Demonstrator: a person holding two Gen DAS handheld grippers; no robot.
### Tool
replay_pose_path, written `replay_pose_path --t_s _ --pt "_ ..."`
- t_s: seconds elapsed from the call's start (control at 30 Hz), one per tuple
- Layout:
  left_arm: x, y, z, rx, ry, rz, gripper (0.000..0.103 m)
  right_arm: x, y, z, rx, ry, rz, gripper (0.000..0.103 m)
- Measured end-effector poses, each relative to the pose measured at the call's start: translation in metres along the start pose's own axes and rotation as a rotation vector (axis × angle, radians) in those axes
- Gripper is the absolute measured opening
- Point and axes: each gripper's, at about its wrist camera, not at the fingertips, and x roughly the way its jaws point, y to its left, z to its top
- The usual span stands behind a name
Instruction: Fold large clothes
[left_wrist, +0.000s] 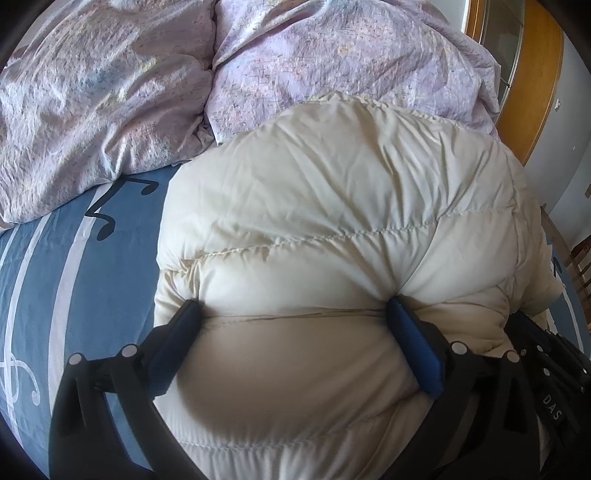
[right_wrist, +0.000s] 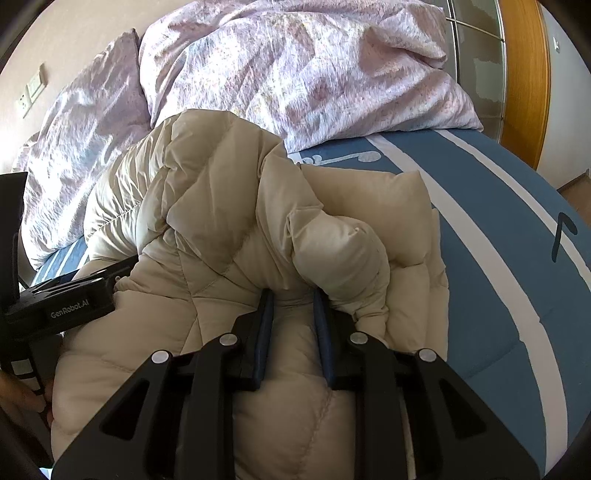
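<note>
Cream down jacket (left_wrist: 332, 240) fills the lower centre of both frames, bundled on the blue bed sheet (right_wrist: 498, 277). Left gripper (left_wrist: 291, 321) jaws stand wide, straddling padding; right gripper (right_wrist: 293, 314) jaws pinch a fold. Folding looks partly done; the bundle remains lumpy.

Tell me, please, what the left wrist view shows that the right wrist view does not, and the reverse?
Only the left wrist view: the left gripper spread wide over the cream down jacket.

Only the right wrist view: the right gripper clamped on a jacket fold, wall sockets, and a hand.

Both: the jacket, the blue bedsheet and the lilac duvet.
</note>
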Motion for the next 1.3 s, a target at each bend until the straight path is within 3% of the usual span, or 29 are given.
replay_pose_path --t_s 1.3 --pt "0.0014 -0.0035 -0.0070 0.017 -0.029 0.028 0.101 0.0011 -0.0014 -0.0025 0.000 -0.004 0.003 0.023"
